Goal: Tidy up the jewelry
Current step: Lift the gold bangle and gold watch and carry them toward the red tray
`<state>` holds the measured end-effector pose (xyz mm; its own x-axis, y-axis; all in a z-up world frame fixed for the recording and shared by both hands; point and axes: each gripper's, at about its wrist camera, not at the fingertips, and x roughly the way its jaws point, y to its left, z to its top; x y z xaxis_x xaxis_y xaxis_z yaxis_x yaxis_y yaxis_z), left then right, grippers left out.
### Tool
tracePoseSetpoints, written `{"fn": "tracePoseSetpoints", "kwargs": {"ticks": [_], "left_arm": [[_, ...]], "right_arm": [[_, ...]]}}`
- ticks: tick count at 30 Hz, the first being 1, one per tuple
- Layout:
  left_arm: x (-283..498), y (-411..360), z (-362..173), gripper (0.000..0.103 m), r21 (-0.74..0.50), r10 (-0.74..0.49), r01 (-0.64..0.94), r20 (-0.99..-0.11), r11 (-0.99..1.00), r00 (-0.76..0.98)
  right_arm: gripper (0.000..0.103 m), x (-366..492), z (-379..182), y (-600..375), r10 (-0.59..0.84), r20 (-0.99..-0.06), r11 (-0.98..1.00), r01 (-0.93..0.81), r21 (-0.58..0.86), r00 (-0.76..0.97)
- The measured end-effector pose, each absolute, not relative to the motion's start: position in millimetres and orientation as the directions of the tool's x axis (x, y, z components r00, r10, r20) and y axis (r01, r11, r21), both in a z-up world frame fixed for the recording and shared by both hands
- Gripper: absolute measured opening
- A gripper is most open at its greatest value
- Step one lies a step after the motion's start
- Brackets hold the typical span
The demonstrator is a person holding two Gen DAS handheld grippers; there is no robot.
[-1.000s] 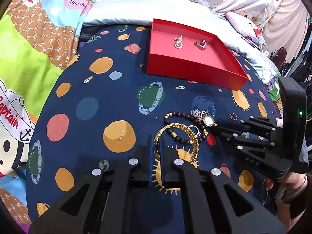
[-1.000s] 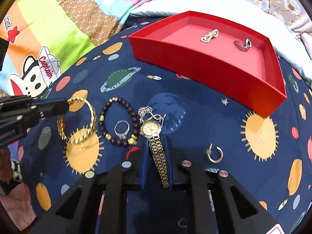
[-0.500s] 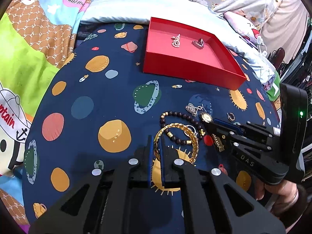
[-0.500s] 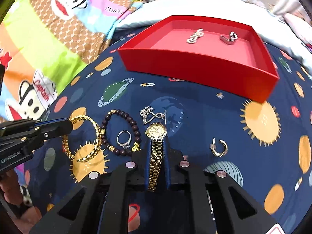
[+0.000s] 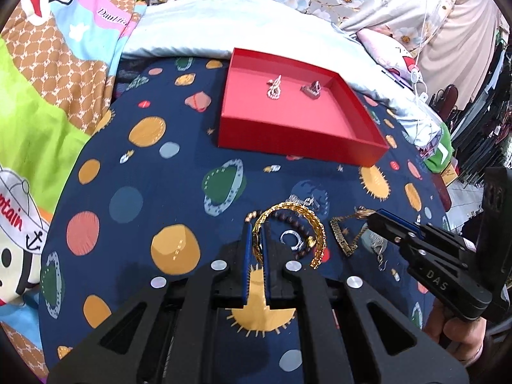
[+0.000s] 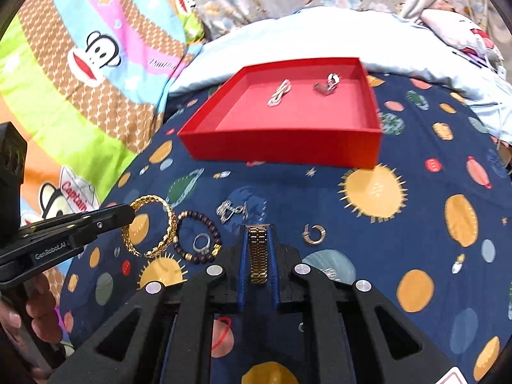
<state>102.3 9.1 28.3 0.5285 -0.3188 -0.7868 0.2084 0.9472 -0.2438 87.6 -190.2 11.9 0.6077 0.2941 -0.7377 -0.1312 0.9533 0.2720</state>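
My left gripper is shut on a gold chain bracelet and holds it lifted above the blue planet-print cloth; it also shows in the right wrist view. My right gripper is shut on a gold watch, lifted; in the left wrist view the watch band hangs from it. A red tray at the back holds two silver pieces. A dark bead bracelet, a silver ring, a silver chain and a hoop earring lie on the cloth.
The planet-print cloth covers a rounded surface that drops off at the sides. A cartoon-print blanket lies to the left, a pale pillow behind the tray, and floral bedding at the back right.
Both grippers have risen, lifting the gold bracelet and the watch off the cloth. The watch now hangs from the right gripper. The tray looks farther and the view is higher.
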Motion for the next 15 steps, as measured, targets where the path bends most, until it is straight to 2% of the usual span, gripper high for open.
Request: {"fn": "tracePoseSetpoints", "kwargs": {"ticks": [8,9,15], "left_arm": [[124,-2,51,0.005,-0.224,-0.327,0.244,-0.750,0.944,0.576],[129,-4,55,0.005,-0.219,-0.326,0.249,-0.743,0.943,0.584],[162,-15,76,0.005,-0.209,-0.340,0.276,-0.708,0.938,0.619]], "right_arm": [[0.011,96,51,-209,0.259,-0.671,0.958,-0.098,0.268,0.695],[0.001,99,56,-210,0.256,-0.663,0.959,-0.101,0.264,0.704],[0.001,132,85,-217,0.224,-0.624,0.969,-0.105,0.223,0.749]]}}
